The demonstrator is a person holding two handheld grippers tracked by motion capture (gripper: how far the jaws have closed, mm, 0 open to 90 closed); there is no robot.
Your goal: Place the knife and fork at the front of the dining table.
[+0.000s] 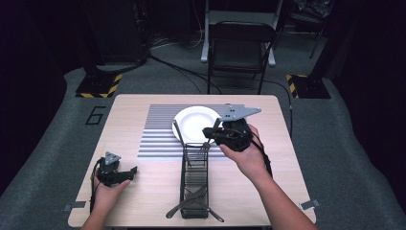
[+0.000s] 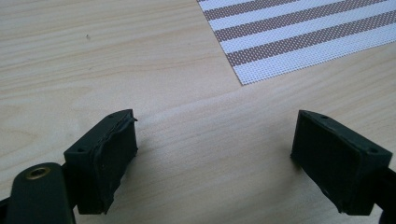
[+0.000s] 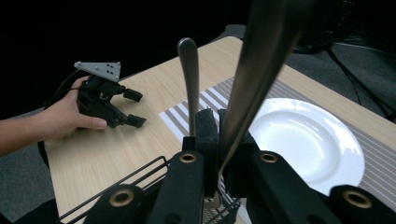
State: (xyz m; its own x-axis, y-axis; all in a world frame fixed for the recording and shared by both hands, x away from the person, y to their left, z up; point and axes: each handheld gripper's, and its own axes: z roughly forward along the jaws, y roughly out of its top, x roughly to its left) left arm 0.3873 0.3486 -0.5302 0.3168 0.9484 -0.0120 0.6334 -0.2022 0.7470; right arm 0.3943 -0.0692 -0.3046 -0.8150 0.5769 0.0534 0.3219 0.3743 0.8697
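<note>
Steel fork [image 3: 261, 60] pinched in right gripper [image 3: 218, 122] above wire basket [image 1: 194, 177], left gripper [image 2: 215, 154] spread, resting on table [image 1: 143, 191]

A dark room with a grey floor

A black folding chair [image 1: 241, 45] stood behind the wooden table [image 1: 129, 201]. Black cables [image 1: 182, 72] lay on the grey carpet [image 1: 52, 158], near yellow-and-black striped stand bases [image 1: 98, 86]. The walls looked dark.
</note>
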